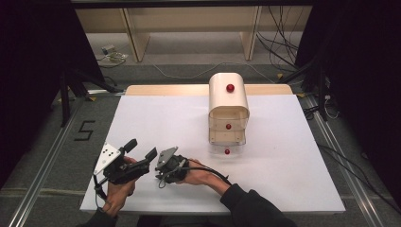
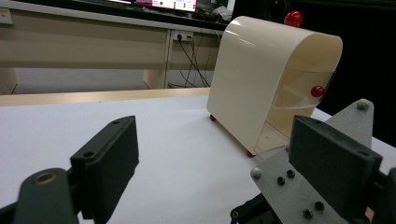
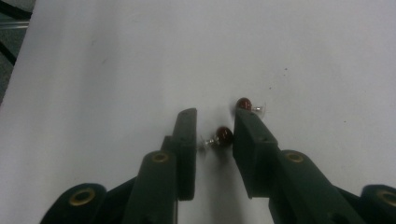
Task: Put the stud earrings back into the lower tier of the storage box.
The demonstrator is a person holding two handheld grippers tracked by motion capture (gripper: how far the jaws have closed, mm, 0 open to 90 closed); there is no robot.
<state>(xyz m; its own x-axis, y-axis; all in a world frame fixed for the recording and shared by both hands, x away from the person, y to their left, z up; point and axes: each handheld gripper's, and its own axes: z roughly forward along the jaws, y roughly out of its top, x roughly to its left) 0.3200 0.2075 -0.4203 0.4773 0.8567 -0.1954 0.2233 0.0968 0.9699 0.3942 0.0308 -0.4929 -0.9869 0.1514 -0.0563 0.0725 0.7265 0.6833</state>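
My right gripper (image 3: 215,112) points down at the white table (image 3: 116,70). A small red knob on a metal stem (image 3: 224,135) lies across the gap between its jaws: the head is against the right jaw and the stem reaches the left one. A second red knob (image 3: 243,103) lies just past the right jaw's tip. In the high view the right gripper (image 1: 163,178) is near the table's front, close beside my left gripper (image 1: 142,150). The left gripper (image 2: 210,158) is open with nothing between its jaws and faces a cream drawer cabinet (image 2: 252,79).
The cream cabinet (image 1: 228,101) stands at the back middle of the table, with red knobs on its top (image 1: 230,87) and on its clear drawer fronts (image 1: 228,126). White table surface (image 1: 293,156) lies to its right. Cables and shelf legs are on the floor behind.
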